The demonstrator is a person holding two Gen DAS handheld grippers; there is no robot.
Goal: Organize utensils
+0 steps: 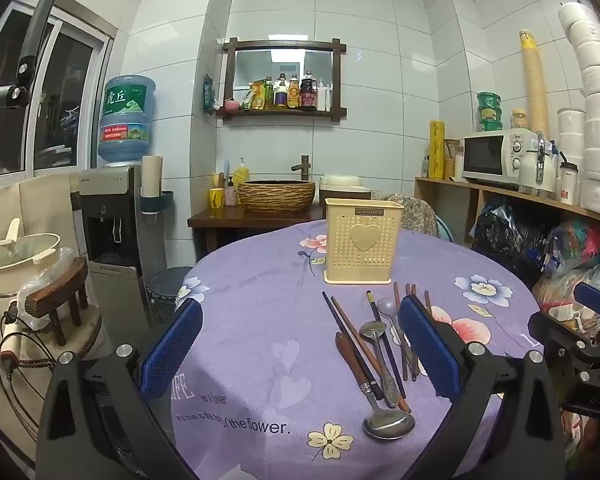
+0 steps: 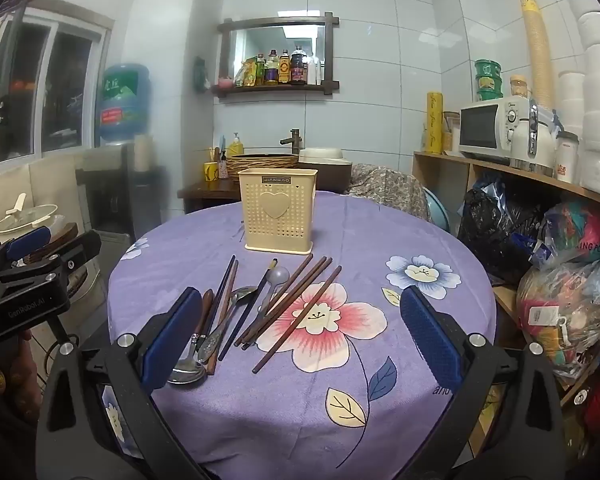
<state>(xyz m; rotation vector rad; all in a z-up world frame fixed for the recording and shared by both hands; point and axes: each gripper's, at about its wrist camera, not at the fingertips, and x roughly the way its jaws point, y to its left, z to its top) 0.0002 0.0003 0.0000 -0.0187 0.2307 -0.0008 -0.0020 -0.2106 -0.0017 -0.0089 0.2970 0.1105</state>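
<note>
A cream perforated utensil holder [image 1: 359, 242] with a heart on its front stands upright on the purple flowered table [image 1: 260, 320]; it also shows in the right wrist view [image 2: 277, 211]. In front of it lie loose utensils: brown chopsticks [image 2: 300, 300], dark chopsticks [image 2: 246, 308], metal spoons [image 1: 384, 420] and a wooden spoon [image 1: 346, 350]. My left gripper [image 1: 300, 348] is open and empty, hovering above the table left of the pile. My right gripper [image 2: 300, 336] is open and empty above the pile's near end.
A water dispenser [image 1: 120, 208] and a pot on a stool [image 1: 20, 264] stand to the left. A sink counter [image 1: 276, 200] is behind the table. Shelves with a microwave [image 1: 496, 156] and bags [image 2: 560, 280] line the right side.
</note>
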